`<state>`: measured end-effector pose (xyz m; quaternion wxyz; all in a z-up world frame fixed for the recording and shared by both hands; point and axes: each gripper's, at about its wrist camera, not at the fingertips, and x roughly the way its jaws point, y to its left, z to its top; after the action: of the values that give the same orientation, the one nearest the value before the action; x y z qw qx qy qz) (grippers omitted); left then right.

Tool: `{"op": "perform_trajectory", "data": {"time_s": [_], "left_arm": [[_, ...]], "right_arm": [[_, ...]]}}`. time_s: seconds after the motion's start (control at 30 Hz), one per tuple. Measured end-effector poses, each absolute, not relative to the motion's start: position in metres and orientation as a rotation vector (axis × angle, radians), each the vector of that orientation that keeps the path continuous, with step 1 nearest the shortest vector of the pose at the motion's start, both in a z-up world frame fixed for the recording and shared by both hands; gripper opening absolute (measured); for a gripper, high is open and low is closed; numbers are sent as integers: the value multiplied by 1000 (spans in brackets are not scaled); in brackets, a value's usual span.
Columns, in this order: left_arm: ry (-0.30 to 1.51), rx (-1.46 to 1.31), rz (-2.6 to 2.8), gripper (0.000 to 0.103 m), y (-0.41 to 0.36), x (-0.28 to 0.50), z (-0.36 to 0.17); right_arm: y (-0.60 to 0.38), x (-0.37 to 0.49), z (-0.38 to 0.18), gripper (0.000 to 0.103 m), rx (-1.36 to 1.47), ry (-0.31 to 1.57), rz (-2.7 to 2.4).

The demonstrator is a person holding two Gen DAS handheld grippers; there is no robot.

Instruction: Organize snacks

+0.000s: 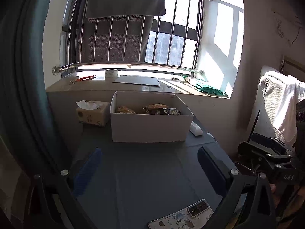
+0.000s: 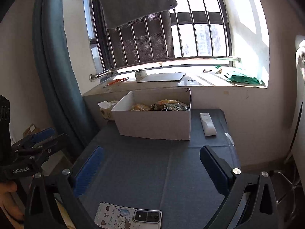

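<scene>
A white cardboard box stands at the far side of the grey-blue table. Several snack packets, yellow, orange and green, lie inside it. My left gripper hovers open over the table in front of the box, nothing between its blue pads. My right gripper is also open and holds nothing, a little nearer the table's right side. Each gripper shows at the edge of the other's view, the right gripper body and the left gripper body.
A phone in a cartoon case lies at the near table edge. A white remote sits right of the box, a tissue pack left of it. The windowsill holds tape, a grey board and green bags. A teal curtain hangs left.
</scene>
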<state>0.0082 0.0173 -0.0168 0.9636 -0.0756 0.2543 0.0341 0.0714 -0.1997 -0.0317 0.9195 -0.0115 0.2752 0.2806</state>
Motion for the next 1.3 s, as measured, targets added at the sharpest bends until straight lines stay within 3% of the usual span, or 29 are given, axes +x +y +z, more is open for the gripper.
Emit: {"op": "perform_trajectory", "data": {"time_s": [1.3], "left_arm": [[532,-137,63,103,16,9,-20]], "right_arm": [[-197,69,-33,103,-32,574,604]]}}
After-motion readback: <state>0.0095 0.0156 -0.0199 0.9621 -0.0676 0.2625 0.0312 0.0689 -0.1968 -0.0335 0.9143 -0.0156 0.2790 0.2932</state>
